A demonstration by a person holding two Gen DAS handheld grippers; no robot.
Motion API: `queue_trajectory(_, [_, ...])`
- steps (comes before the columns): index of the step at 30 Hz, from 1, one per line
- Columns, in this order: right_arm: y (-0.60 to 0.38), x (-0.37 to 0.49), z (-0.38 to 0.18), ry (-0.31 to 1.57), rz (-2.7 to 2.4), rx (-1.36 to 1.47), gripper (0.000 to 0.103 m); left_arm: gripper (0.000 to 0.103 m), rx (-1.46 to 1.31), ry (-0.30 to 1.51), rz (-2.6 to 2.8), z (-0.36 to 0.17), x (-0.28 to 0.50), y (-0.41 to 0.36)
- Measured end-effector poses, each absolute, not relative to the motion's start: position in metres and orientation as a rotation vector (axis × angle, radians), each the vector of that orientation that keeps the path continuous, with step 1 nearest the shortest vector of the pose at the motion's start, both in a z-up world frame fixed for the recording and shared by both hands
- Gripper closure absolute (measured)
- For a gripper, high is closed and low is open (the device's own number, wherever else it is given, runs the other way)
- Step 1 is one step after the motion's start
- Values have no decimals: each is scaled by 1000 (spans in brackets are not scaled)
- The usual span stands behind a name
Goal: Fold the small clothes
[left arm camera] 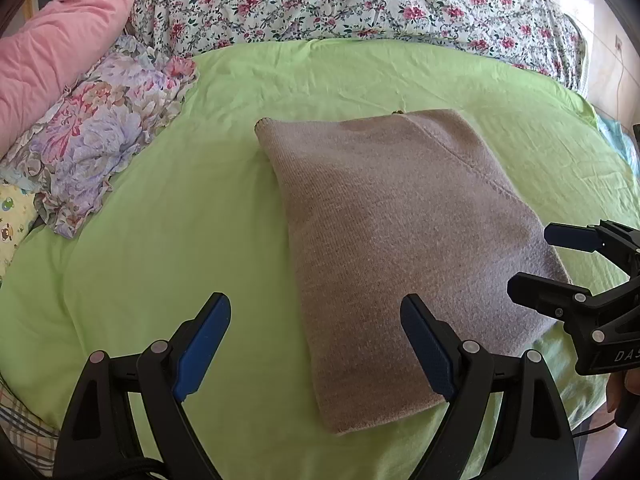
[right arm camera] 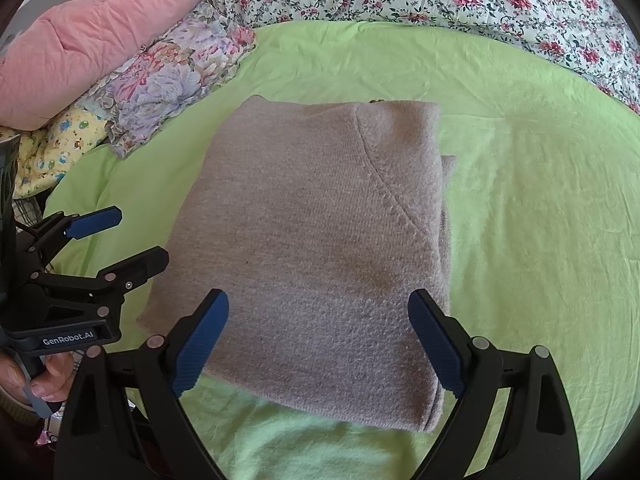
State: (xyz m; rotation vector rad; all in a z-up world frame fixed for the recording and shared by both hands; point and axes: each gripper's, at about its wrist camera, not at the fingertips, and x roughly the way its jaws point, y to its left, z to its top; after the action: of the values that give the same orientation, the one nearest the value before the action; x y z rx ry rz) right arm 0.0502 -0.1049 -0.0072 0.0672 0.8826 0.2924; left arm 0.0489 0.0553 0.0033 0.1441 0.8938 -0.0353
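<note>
The folded beige sweater (right arm camera: 312,248) was laid flat on the green sheet (right arm camera: 520,200), long axis running away; right gripper (right arm camera: 320,344) was spread, empty, nearest. Left gripper (left arm camera: 316,344) was spread empty too.

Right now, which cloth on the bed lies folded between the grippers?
The grey knit: folded flat on the green sheet; the floral cloths are bunched at the edge.

Matt knit sweater (right arm camera: 312,248); smooth cotton sheet (right arm camera: 520,200).
</note>
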Motion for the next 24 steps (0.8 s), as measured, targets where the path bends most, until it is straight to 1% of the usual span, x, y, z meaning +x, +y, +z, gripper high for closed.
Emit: queue_trajectory(24, [-104, 48, -1, 875, 304, 76, 12, 16, 139, 885, -26, 6, 43, 51])
